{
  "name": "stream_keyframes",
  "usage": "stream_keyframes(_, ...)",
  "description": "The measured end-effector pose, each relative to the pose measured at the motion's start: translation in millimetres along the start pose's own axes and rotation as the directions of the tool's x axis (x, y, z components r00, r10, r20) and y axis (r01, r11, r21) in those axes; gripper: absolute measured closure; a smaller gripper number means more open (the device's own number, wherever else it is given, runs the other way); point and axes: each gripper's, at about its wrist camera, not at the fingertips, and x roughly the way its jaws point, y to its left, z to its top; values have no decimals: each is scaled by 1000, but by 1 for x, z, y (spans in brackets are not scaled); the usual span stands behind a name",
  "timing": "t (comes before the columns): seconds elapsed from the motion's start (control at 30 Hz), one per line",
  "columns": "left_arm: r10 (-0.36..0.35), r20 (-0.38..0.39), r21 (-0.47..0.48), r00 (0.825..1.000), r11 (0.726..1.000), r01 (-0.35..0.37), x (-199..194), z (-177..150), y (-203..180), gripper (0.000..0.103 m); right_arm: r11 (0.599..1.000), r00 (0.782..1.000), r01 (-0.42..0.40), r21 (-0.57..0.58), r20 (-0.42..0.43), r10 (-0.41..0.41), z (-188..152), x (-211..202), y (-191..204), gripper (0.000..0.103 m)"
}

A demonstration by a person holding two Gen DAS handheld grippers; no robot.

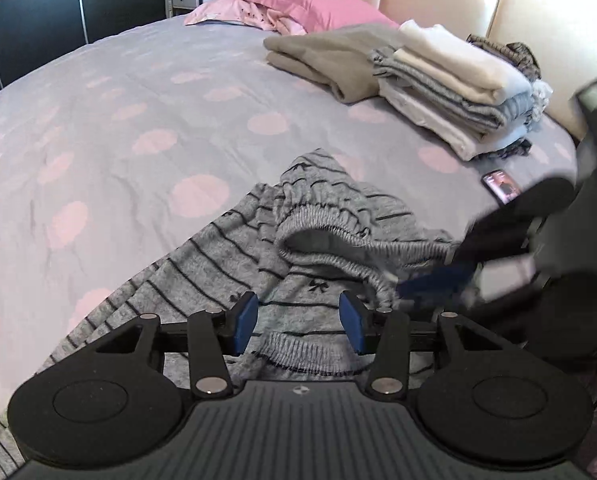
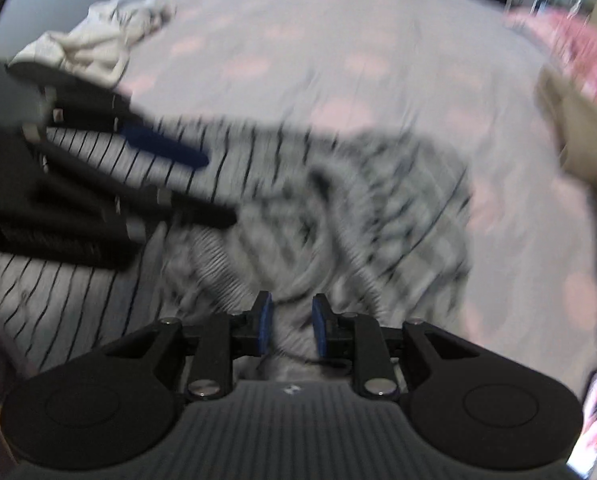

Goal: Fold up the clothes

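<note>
Left wrist view: the left gripper [image 1: 298, 312] hovers over the striped garment [image 1: 234, 264] on the bed [image 1: 118, 120], jaws moderately apart, pads clear of the cloth. At the right the right gripper [image 1: 430, 284], blurred, reaches the garment's ribbed band. Its own view shows narrow jaws with grey fabric between; whether they pinch it is unclear. Folded stack [image 1: 450, 92] lies beyond.

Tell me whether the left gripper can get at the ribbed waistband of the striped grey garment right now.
Probably yes. The left gripper hangs open over the striped garment, and the waistband lies just ahead with nothing between. The right gripper crowds its right end, though.
</note>
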Motion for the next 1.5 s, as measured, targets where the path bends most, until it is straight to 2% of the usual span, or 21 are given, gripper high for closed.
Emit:
stream_keyframes(0.13, -35, -22, 18, 999, 999, 35, 3, -1, -7, 60, 996, 994, -85, 13, -66, 86, -9, 0, 3, 77)
stream_keyframes(0.23, -56, -61, 43, 997, 997, 58, 8, -5, -16, 60, 994, 991, -109, -15, -85, 107, -16, -2, 8, 77)
stream_keyframes(0.3, -40, -107, 62, 993, 997, 46, 14, -10, -21, 60, 994, 992, -106, -35, -70, 103, -19, -6, 10, 76)
stream_keyframes(0.5, -13, -173, 63, 985, 998, 25, 17, -28, -19, 60, 999, 999, -54, 9, 11, 53, -18, -23, -4, 75)
stream_keyframes(0.63, 5, -186, 37, 983, 999, 2, 15, -36, -12, 60, 996, 999, -25, 84, 22, 23, -7, -19, -7, 75)
stream_keyframes(0.67, 7, -185, 34, 983, 999, -1, 14, -37, -11, 60, 993, 1000, -10, 116, 18, 8, -3, -16, -8, 74)
stream_keyframes(0.77, 12, -167, 30, 986, 1000, -7, 11, -38, -9, 60, 983, 999, 19, 183, 30, -25, 10, -12, -14, 61)
stream_keyframes(0.9, 12, -97, 40, 995, 999, -8, 2, -33, -6, 60, 977, 997, 79, 196, 8, -83, 27, 6, -9, 61)
stream_keyframes(1.03, 8, -46, 74, 999, 997, -4, -1, -28, 0, 54, 973, 990, 143, 180, -45, -137, 30, 23, -9, 68)
stream_keyframes(1.1, -13, -36, 111, 999, 994, 17, 2, -29, 6, 51, 974, 987, 157, 164, -54, -150, 29, 25, -10, 84)
stream_keyframes(1.17, -39, -51, 118, 998, 992, 45, 10, -32, 15, 50, 976, 988, 151, 158, -48, -146, 26, 24, -12, 88)
stream_keyframes(1.23, -62, -70, 83, 996, 994, 68, 18, -37, 24, 50, 977, 990, 138, 161, -45, -132, 25, 22, -15, 91)
stream_keyframes(1.33, -146, -71, 27, 987, 989, 148, 21, -41, 32, 59, 981, 994, 105, 164, -34, -101, 21, 16, -16, 94)
stream_keyframes(1.37, -161, -66, 29, 985, 986, 163, 20, -40, 32, 67, 982, 996, 91, 166, -29, -87, 20, 13, -16, 95)
stream_keyframes(1.4, -163, -55, 52, 985, 985, 166, 16, -40, 29, 78, 983, 997, 77, 167, -25, -74, 19, 9, -16, 95)
stream_keyframes(1.5, -163, -39, 135, 986, 977, 167, -1, -38, 17, 87, 989, 999, 41, 145, -18, -39, 10, -7, -10, 96)
